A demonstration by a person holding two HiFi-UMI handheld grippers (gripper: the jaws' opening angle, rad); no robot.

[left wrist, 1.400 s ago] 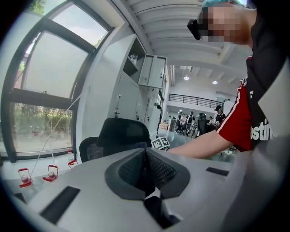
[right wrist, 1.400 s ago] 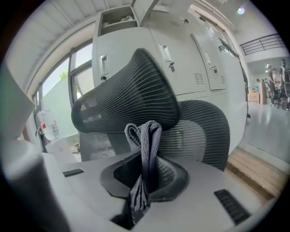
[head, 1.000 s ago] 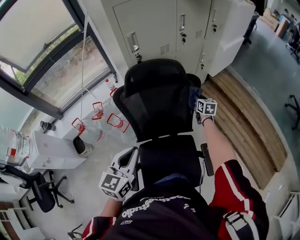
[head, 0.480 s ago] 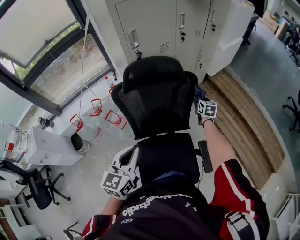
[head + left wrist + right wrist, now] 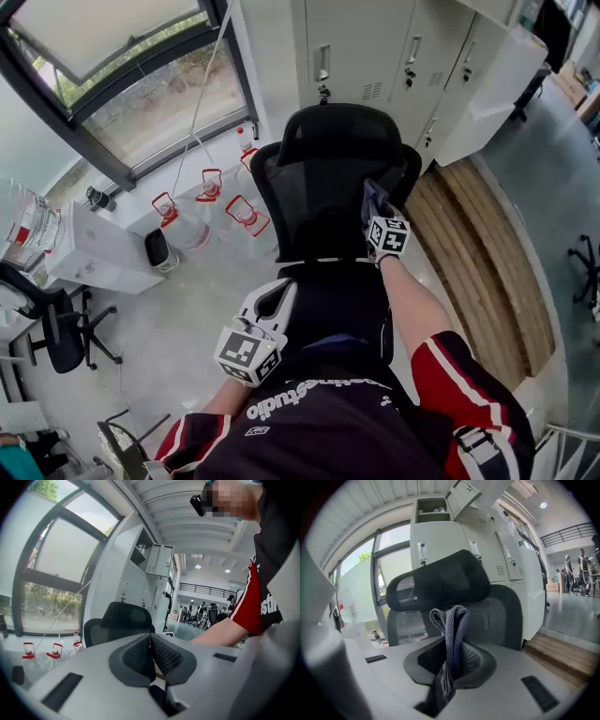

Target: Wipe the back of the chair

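A black mesh office chair stands in front of me, its back (image 5: 319, 192) and headrest (image 5: 337, 131) facing me in the head view. My right gripper (image 5: 375, 208) is shut on a folded blue-grey cloth (image 5: 372, 195), which lies against the right part of the mesh back. In the right gripper view the cloth (image 5: 451, 634) stands up between the jaws with the chair back (image 5: 497, 616) close behind it. My left gripper (image 5: 277, 295) hangs low beside the seat (image 5: 337, 300), shut and holding nothing; in its own view, the left gripper (image 5: 151, 644) sees the chair (image 5: 124, 620) farther off.
White lockers (image 5: 375, 47) stand right behind the chair. Water jugs with red handles (image 5: 206, 187) sit on the floor under the window at left. A wooden platform (image 5: 487, 253) runs along the right. A white cabinet (image 5: 94, 253) and another black chair (image 5: 56, 328) are at far left.
My right gripper, with the cloth, has moved from the chair back's right edge inward onto the mesh. The view has shifted. The left gripper stays low by the seat.
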